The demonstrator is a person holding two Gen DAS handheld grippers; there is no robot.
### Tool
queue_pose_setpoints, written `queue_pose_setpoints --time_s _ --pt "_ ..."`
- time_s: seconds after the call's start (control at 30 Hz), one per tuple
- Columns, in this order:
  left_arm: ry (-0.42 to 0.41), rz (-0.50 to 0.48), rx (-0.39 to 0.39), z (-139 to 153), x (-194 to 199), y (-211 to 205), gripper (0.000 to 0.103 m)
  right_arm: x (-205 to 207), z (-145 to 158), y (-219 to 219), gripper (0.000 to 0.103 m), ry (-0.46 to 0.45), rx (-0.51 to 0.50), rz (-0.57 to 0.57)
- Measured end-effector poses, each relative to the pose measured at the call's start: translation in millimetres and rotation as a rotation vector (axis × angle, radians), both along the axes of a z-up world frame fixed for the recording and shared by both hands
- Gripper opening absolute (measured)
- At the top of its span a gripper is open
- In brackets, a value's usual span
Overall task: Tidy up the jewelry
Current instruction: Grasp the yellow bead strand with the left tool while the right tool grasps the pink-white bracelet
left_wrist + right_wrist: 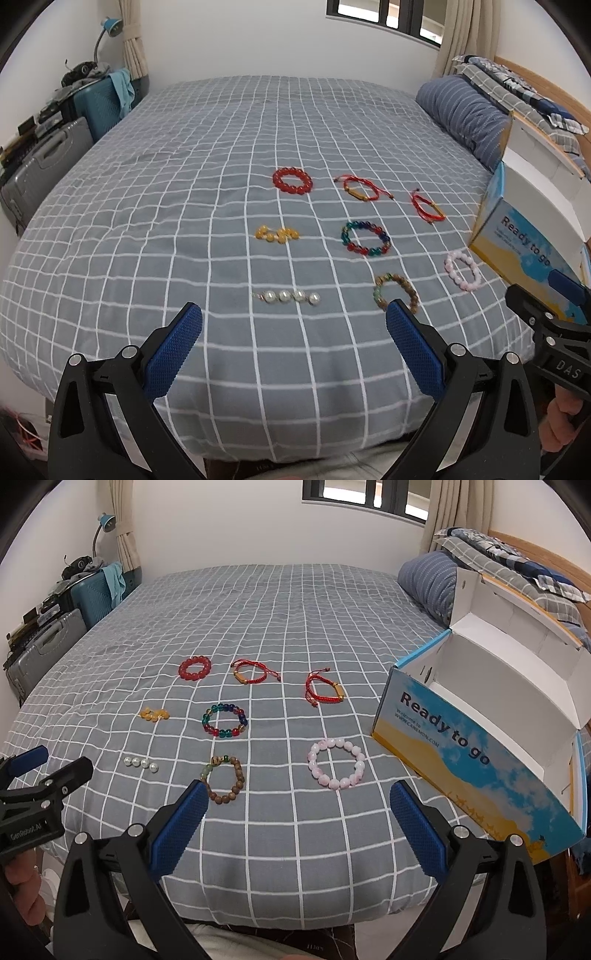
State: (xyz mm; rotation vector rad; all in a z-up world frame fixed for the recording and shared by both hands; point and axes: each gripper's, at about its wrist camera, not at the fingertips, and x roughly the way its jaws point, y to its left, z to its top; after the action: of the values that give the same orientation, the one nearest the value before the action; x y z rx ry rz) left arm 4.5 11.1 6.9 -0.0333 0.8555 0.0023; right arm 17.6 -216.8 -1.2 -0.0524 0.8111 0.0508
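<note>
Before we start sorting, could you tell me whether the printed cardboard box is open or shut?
Open: the cardboard box has its lid flipped back, showing a white interior with no jewelry visible inside.

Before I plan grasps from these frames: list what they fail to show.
- Open white-lined cardboard box: floor hidden by its printed front wall in the right wrist view; cropped by the edge in the left.
- Yellow bead piece: too small to tell bracelet from loose beads.
- Brown wooden bead bracelet: near part covered by a blue finger pad.

— How is your left hand-held gripper point(293, 314)?
— Your fingers gape wide, nothing between them, held low and level.
— And your right hand-held gripper point(295, 794)?
— Just as wide, empty, beside the left, your hand point(561, 424) wrapped around its handle.
</note>
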Motion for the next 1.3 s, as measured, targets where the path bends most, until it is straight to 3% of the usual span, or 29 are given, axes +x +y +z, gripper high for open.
queue_pose_setpoints --time_s 0.3,0.6,0.73,1.07,1.2,1.3 --pt "0.047 0.046 -0.017 -14.3 57.4 25.2 0.097 49.9 -15.2 4.5 0.094 0.060 -0.013 -0.008" --pt "0.118 0.024 -0.015 -50.3 121.5 32.3 0.097 105.2 -45.3 18.5 0.086 0.149 -0.035 0.011" --pt "0.146 0.015 -0.027 -68.4 144.2 32.2 0.097 118.4 -63.6 13.9 0.077 0.212 -0.041 0.003" --pt "0.193 0.005 -0.004 -99.6 170.3 30.1 0.094 134.4 -98.9 -3.4 0.066 0.333 0.004 -0.031" --pt "0.199 0.004 0.005 -103.4 173.5 28.4 0.090 137.0 -107.4 -5.6 0.055 0.378 0.021 -0.031" --pt "0.194 -0.001 0.014 -102.8 170.9 28.8 0.077 137.3 -108.7 -5.2 0.047 0.386 0.028 -0.028"
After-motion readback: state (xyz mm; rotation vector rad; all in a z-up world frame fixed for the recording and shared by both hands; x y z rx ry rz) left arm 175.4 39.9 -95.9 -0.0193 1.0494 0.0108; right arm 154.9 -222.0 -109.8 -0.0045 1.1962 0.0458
